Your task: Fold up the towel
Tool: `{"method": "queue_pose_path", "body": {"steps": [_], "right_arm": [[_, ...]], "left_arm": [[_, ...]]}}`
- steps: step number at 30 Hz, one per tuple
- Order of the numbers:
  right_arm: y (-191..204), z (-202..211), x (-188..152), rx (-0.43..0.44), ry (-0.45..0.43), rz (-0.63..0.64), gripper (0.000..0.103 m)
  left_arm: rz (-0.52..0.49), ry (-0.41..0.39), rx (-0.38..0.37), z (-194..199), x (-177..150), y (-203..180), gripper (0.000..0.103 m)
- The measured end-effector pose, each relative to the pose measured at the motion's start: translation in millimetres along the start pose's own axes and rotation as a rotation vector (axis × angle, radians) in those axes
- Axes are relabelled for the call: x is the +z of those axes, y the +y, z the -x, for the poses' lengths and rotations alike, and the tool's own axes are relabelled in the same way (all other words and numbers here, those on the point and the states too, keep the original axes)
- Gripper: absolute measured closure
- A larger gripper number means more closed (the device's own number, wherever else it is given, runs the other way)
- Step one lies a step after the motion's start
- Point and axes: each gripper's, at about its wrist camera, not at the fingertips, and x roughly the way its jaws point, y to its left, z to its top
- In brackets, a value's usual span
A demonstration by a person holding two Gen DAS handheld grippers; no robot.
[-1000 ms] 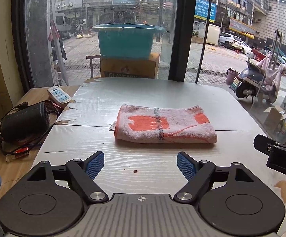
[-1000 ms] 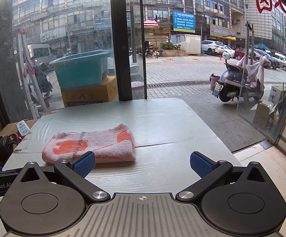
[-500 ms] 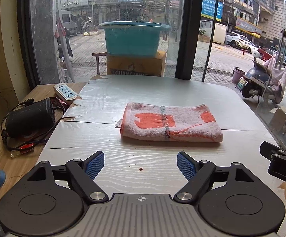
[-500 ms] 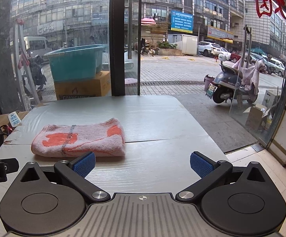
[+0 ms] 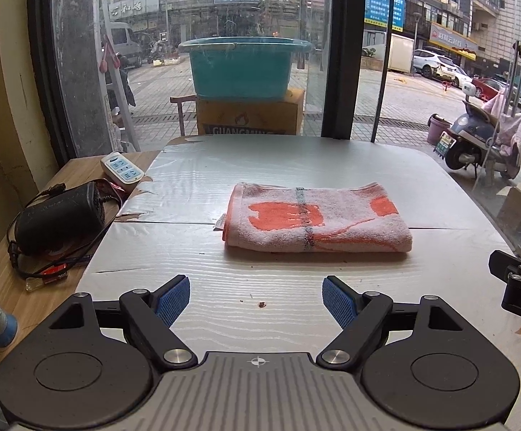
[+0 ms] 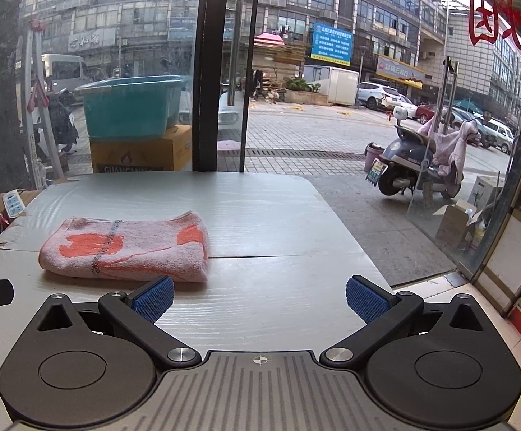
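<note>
Left claw and right claw both released, nothing between the blue pads, hovering over the near edge of the grey wood-grain tabletop. Pink-and-orange terry towel lies mid-tabletop, already folded into a compact rectangle. Judged essentially done; at most another fold remains.

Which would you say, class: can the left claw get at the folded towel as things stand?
Probably yes. The left claw is open and empty, and only bare table lies between it and the towel's near edge. The black charger sits well off to the side.
</note>
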Motion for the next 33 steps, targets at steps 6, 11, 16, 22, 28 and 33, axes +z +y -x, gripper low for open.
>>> {"method": "queue_pose_path", "body": {"steps": [6,11,16,22,28,33], "right_arm": [[0,1,0,0.001,0.001,0.008,0.0],[-2,2,-1,0.001,0.003,0.006,0.0],[-4,2,-1,0.003,0.005,0.007,0.0],[-4,2,-2,0.007,0.011,0.01,0.0],[-4,3,-2,0.007,0.018,0.01,0.0],[-4,3,-2,0.008,0.02,0.013,0.0]], "left_arm": [[-0.003,0.004,-0.007,0,-1,-3,0.021],[-0.013,0.019,-0.033,0,-1,-7,0.021],[-0.027,0.018,-0.025,1,-3,-12,0.02],[-0.032,0.011,-0.012,1,-4,-13,0.02],[-0.048,-0.021,-0.003,5,-4,-16,0.02],[-0.054,-0.026,-0.011,6,-5,-18,0.02]]}}
